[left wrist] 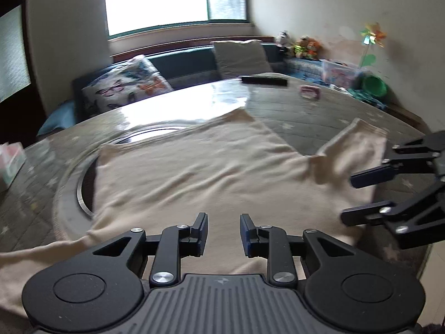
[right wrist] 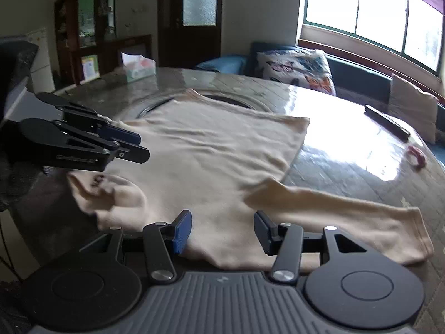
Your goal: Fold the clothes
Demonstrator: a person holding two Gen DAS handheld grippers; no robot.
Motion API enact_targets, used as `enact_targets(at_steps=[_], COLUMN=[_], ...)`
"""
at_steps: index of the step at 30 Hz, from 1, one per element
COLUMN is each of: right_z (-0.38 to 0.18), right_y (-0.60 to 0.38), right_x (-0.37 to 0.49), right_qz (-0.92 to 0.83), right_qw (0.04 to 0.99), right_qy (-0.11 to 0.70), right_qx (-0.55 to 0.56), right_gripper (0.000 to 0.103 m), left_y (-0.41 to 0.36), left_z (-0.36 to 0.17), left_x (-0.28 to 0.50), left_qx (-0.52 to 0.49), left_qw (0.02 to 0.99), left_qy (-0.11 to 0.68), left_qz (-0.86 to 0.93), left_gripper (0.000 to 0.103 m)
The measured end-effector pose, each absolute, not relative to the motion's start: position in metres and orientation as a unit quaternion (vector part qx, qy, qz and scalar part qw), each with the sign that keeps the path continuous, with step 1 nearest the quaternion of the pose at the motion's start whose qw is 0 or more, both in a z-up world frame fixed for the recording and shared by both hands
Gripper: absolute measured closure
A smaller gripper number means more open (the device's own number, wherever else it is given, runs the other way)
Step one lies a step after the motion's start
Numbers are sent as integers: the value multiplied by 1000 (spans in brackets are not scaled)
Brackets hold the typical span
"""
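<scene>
Jaws of the black left gripper (left wrist: 224, 233) and black right gripper (right wrist: 222, 229) are held apart, empty, above one cream long-sleeved knit top (right wrist: 211, 161). It is spread flat on one round grey table (right wrist: 347, 150).

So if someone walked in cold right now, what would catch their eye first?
The cream long-sleeved knit top spread flat across the round glossy table, one sleeve trailing toward the near right edge. Next, both black two-finger grippers, left gripper and right gripper, hovering open over its near hem. Behind, a butterfly-print cushion on the blue sofa under the bright window.
</scene>
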State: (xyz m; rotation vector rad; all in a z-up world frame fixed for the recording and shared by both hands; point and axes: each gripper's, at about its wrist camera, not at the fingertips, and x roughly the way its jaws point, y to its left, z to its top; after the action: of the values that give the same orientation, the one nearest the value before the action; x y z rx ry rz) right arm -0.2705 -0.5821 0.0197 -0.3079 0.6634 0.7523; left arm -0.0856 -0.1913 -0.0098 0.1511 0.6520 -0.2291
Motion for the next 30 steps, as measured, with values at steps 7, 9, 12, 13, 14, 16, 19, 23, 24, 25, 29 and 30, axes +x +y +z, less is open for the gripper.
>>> enact_targets(at_steps=[7,9,12,13,14,16,19,23,24,25,29,30], right_z=[9,13,16,16,15,13,8,2,1,0,-2,-2], right_y=[-593,-603,-619,-625,-631,-643,-663,-687,-691,-694,-713,-718], right_x=[-267,-266,-258,-254,-250,-241,-225,-207,-204,-202,-190,-189], right_qz=[343,340,312,301,289,265,224,178,171,165,134,124], right_qw=[865,868,883,887,891,900,911,922,924,926,933,934], right_qy=[337,337,335,336,337,337,340,340,338,336,333,332], right_qx=[-147,-129,-106,-99,-90,-78,-62,-48,-49,-49,-39,-36], right_gripper=[53,52,52,52,52,52,53,55,55,56,56,56], left_y=[-213,-214,-214,-213,-213,-212,-212,-213,-213,-214,-215,-215], left_z=[-22,-23,-22,-21,-20,-17,-14,-12,-13,-13,-16,-17], left_x=[-102,-104,-105,-105,-106,-106,-104,-103,-103,-102,-103,-104], left_qx=[126,134,133,133,132,129,126,124,125,126,130,131], left_qw=[929,928,928,929,929,931,932,932,931,930,927,926], left_qy=[317,314,314,313,312,308,305,303,304,305,310,311], left_qz=[-146,-148,-148,-148,-147,-149,-149,-156,-158,-160,-166,-168], left_gripper=[71,71,71,69,68,67,67,67,67,67,67,67])
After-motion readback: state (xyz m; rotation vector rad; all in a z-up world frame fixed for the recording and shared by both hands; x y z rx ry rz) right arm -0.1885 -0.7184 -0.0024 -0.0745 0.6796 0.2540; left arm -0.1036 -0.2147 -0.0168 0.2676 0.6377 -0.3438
